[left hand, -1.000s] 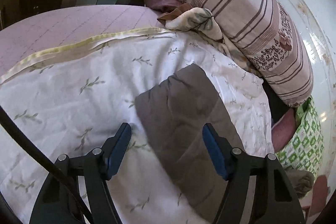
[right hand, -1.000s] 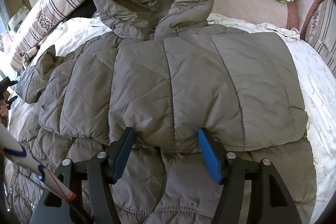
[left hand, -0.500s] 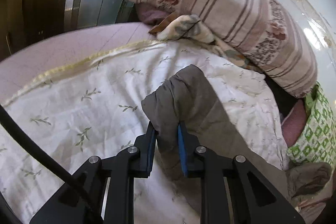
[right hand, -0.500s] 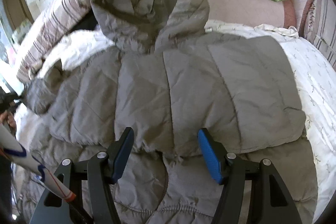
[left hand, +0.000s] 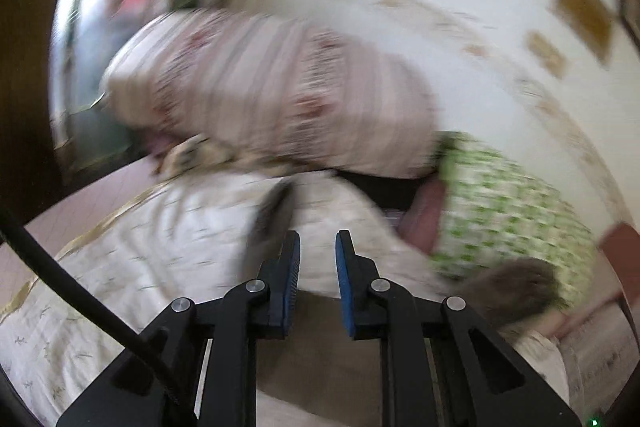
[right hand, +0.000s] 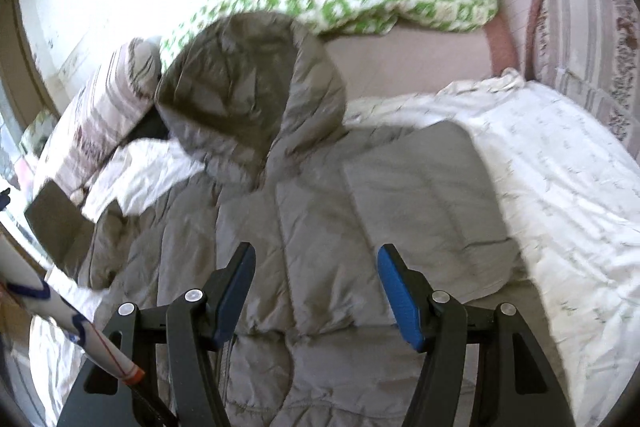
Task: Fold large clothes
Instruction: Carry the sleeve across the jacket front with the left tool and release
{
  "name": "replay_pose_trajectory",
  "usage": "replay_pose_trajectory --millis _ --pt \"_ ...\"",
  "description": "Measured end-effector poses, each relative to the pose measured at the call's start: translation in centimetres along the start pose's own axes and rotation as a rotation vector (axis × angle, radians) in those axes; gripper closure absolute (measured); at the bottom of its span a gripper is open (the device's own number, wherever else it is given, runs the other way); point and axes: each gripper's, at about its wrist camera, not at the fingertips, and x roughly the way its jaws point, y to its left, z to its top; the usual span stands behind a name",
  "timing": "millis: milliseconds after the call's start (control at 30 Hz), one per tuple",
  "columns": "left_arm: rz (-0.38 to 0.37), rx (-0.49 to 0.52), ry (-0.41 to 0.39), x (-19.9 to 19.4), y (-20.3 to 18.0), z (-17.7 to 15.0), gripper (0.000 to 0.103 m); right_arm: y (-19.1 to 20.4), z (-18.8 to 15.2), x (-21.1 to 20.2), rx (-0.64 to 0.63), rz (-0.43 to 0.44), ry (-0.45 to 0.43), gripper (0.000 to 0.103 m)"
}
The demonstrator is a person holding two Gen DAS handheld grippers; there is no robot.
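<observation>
A grey hooded puffer jacket (right hand: 320,211) lies on a white floral sheet (right hand: 568,195), hood (right hand: 248,87) towards the pillows, one side folded over its body. My right gripper (right hand: 316,291) is open and empty above the jacket's middle. In the blurred left wrist view, my left gripper (left hand: 317,255) is nearly closed, with the grey sleeve cuff (left hand: 268,223) standing up beside its left finger; whether it is pinched is unclear. The lifted sleeve end (right hand: 56,223) shows at the far left of the right wrist view.
A striped pillow (left hand: 276,95) and a green-patterned pillow (left hand: 504,203) lie at the head of the bed. Another striped cushion (right hand: 592,39) is at the right. The white sheet (left hand: 120,259) covers a pink mattress (left hand: 80,195). A black cable (left hand: 60,279) crosses the left view.
My left gripper closed on the sleeve cuff, then lifted and swung, blurring its view. The sleeve end has risen off the sheet. The right gripper stayed open and tilted upward.
</observation>
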Motion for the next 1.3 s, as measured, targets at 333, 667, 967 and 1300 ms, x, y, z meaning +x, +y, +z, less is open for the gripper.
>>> replay_pose_trajectory --millis 333,667,967,1300 --pt "-0.247 0.229 0.133 -2.2 -17.9 -8.0 0.078 -3.4 1.2 -1.7 0.110 0.030 -0.031 0.035" --pt "0.028 0.012 0.248 4.6 -2.5 -10.0 0.040 -2.6 1.0 -0.5 0.075 0.039 0.007 0.035" --pt "0.180 -0.445 0.248 7.3 19.6 -8.1 0.041 -1.0 0.2 0.9 0.009 0.011 0.032 0.035" --pt "0.188 -0.539 0.235 12.8 24.9 -8.6 0.044 0.1 -0.8 2.6 -0.047 -0.020 0.061 0.035"
